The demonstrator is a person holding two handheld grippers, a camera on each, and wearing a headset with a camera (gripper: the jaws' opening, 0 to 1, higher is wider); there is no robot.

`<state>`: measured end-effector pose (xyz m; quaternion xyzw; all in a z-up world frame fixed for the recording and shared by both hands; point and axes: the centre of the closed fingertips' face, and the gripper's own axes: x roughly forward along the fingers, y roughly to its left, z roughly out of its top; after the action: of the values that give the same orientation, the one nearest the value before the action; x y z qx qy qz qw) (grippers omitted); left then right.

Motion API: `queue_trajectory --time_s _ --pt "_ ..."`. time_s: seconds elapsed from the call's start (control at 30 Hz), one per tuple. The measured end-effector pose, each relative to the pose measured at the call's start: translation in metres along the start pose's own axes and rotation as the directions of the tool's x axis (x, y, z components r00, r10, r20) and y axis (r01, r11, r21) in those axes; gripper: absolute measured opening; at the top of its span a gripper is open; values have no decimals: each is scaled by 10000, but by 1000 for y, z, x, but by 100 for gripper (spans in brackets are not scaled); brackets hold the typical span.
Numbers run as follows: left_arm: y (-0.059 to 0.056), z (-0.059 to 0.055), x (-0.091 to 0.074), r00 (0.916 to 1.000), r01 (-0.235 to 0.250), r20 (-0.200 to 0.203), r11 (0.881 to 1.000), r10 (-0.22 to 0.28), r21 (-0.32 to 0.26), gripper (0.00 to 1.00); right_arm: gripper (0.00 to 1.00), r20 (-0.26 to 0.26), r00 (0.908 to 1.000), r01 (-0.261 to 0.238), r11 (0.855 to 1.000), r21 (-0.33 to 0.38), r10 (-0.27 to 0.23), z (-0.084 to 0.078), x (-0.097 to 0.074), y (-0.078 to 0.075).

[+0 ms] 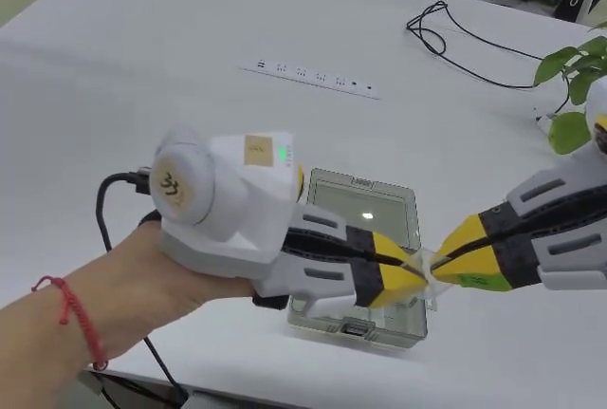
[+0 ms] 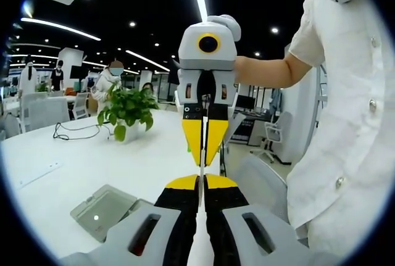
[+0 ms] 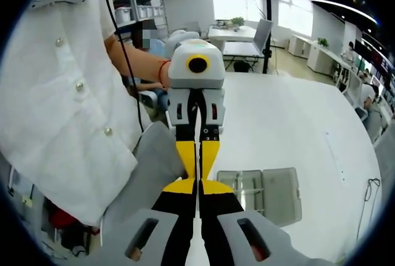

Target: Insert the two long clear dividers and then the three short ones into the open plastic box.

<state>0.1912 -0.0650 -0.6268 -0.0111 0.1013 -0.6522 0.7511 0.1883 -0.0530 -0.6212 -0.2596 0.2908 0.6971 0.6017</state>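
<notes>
Head view: we steady a clear divider [image 1: 429,266] above the plastic box [image 1: 389,333]. Left gripper [image 1: 411,273] and right gripper [image 1: 447,259] clamp its ends for alignment.

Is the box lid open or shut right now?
Open. The clear plastic box sits on the white table with its lid laid back flat beside the base, as the head view and right gripper view show.

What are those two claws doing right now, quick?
Left gripper: shut on one end of the clear divider.
Right gripper: shut on its other end.
</notes>
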Motion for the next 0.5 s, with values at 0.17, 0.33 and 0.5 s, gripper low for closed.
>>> queue_trajectory --time_s 0.17,0.33,0.5 --pt "2 -1 -2 9999 -129 -37 9999 129 7 1 3 -20 10000 56 10000 3 -56 0 -1 0" --pt "4 -5 -5 9995 -289 -117 9996 288 -37 6 3 -64 9998 167 9999 10 -167 -1 -4 0" --pt "6 -9 -10 9988 -444 -200 9990 442 -60 13 3 -115 9992 387 9992 101 -386 -8 -10 -5"
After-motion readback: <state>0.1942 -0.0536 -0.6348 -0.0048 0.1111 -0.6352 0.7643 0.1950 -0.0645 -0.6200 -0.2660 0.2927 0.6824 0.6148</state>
